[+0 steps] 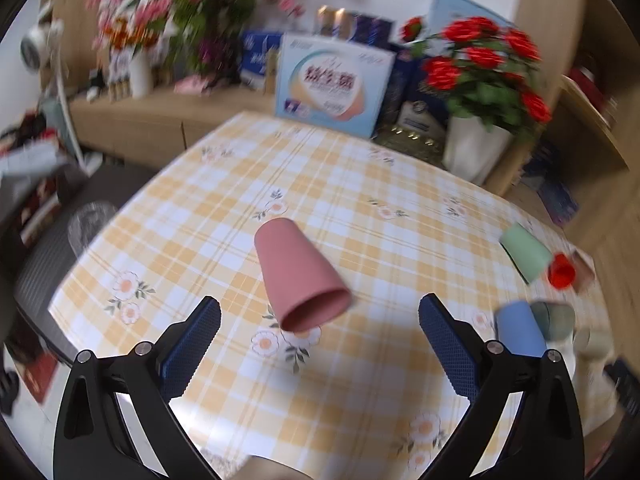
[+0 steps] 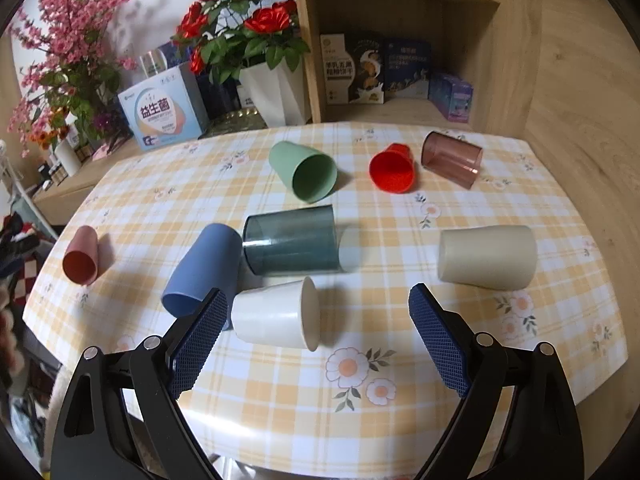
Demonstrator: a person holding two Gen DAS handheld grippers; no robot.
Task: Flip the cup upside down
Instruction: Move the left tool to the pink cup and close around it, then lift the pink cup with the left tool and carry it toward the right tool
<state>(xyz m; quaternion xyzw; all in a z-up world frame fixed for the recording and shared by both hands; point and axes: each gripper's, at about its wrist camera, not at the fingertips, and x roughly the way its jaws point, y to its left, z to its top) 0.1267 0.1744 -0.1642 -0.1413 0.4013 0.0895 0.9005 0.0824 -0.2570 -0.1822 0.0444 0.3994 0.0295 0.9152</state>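
Observation:
Several cups lie on their sides on the checked tablecloth [image 2: 360,400]. A pink cup [image 1: 298,276] lies with its mouth toward my left gripper [image 1: 320,332], which is open and empty just short of it; it also shows in the right wrist view [image 2: 82,256]. My right gripper [image 2: 318,328] is open and empty, with a white cup [image 2: 276,314] lying between its fingers. Beyond it lie a blue cup [image 2: 202,272], a dark clear cup [image 2: 292,240], a green cup [image 2: 304,172], a red cup [image 2: 392,168], a brown clear cup [image 2: 452,158] and a beige cup [image 2: 486,256].
A white vase of red roses [image 2: 276,92], a blue box [image 2: 164,114] and pink flowers [image 2: 68,60] stand behind the table. A wooden shelf [image 2: 400,104] with boxes is at the back right. The table's near edge [image 2: 360,468] runs below my grippers.

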